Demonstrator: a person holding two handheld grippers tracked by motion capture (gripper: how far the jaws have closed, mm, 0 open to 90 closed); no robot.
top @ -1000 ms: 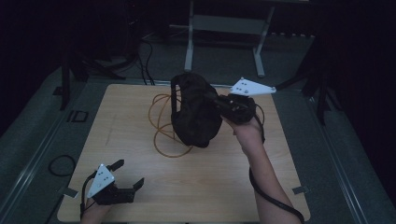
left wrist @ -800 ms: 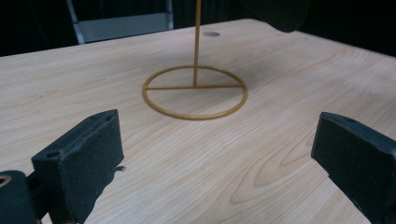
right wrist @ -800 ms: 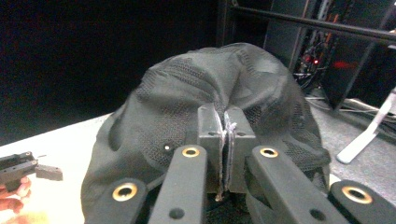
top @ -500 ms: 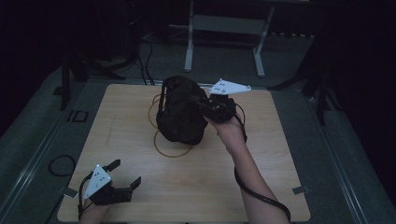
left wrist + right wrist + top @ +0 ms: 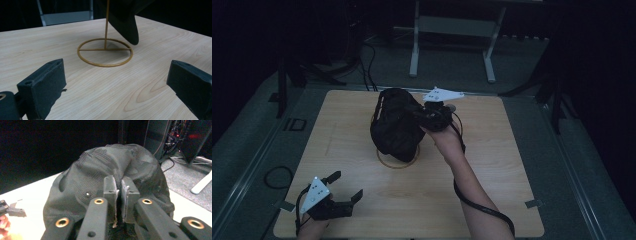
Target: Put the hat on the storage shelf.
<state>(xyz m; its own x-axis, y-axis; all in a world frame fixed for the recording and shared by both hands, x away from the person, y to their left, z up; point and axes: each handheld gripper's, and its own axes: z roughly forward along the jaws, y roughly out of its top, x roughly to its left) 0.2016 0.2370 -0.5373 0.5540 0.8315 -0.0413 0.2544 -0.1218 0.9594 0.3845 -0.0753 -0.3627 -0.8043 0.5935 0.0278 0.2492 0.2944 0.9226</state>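
Black cap [image 5: 396,125] hangs mid-frame over the gold stand [image 5: 397,159], pinched by the right gripper [image 5: 428,116]; left gripper [image 5: 339,195] spread, lower left.

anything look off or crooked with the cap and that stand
The black cap hangs bunched and lopsided on the wire stand, pinched in the right claw, with its brim dipping toward the base ring.

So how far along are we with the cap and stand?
Done: right gripper is shut on the cap and holds it over the stand. In hand: seating it on the post; whether it rests there is unclear. Left: release. Left gripper waits open.
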